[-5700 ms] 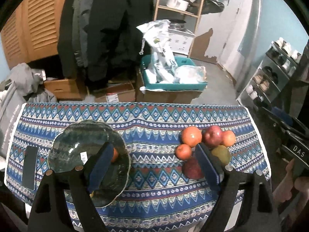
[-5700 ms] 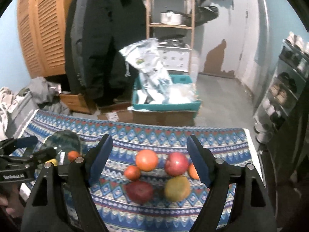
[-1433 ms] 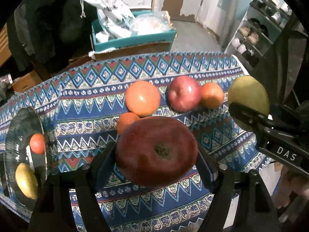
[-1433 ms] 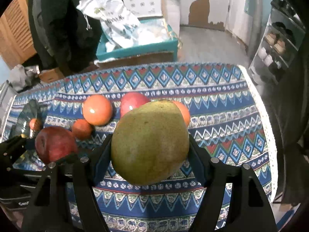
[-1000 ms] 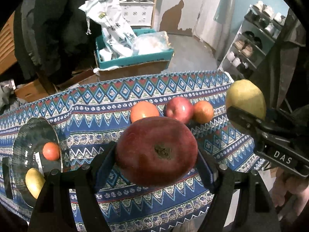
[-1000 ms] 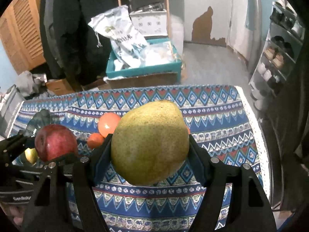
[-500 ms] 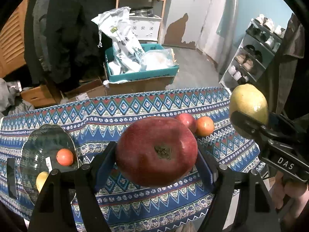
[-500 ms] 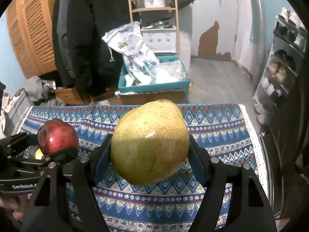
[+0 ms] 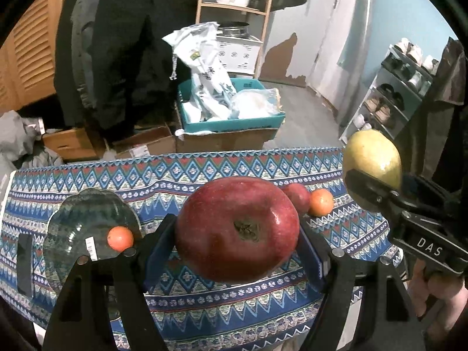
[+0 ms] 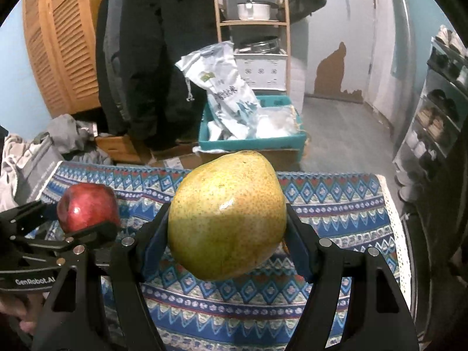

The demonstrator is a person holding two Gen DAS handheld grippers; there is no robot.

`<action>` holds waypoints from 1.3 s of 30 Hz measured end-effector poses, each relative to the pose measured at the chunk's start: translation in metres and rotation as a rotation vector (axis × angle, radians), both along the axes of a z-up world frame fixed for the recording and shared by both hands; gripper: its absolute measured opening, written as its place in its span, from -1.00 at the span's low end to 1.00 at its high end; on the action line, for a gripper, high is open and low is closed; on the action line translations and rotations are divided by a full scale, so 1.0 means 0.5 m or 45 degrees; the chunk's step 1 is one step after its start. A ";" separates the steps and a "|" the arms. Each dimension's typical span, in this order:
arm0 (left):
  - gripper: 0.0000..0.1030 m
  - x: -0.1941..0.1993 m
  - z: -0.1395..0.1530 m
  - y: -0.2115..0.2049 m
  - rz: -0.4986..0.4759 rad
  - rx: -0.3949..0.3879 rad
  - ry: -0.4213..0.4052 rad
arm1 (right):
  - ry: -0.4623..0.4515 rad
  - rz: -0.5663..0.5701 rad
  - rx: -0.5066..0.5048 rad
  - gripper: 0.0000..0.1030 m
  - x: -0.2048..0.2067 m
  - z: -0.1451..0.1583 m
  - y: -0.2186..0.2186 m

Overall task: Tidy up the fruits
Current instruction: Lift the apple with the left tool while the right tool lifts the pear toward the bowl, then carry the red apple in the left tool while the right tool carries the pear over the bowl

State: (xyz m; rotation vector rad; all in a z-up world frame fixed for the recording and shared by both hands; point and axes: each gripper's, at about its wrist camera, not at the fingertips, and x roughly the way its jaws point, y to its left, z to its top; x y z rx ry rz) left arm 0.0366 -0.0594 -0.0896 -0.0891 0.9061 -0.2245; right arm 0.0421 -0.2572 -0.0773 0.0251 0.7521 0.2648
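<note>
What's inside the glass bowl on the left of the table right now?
In the glass bowl one small orange and a white sticker show. The left hand-held gripper, shut on a red apple, covers the bowl's near side, so more fruit could lie there unseen.

Bare tablecloth (image 9: 181,181) behind glass dish (image 9: 73,222) (fruit-free).

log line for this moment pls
left tongs: shut on red apple | right tongs: shut on pear | glass plate: holds one orange
</note>
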 end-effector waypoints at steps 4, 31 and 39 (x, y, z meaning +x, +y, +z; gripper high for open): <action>0.53 0.000 -0.003 0.029 0.032 -0.005 0.001 | -0.002 0.038 0.004 0.40 0.008 0.006 0.034; 0.53 0.000 -0.063 0.292 0.359 -0.027 0.078 | 0.061 0.311 0.025 0.41 0.082 -0.014 0.310; 0.53 0.006 -0.109 0.372 0.464 -0.012 0.135 | 0.120 0.406 0.045 0.41 0.113 -0.054 0.405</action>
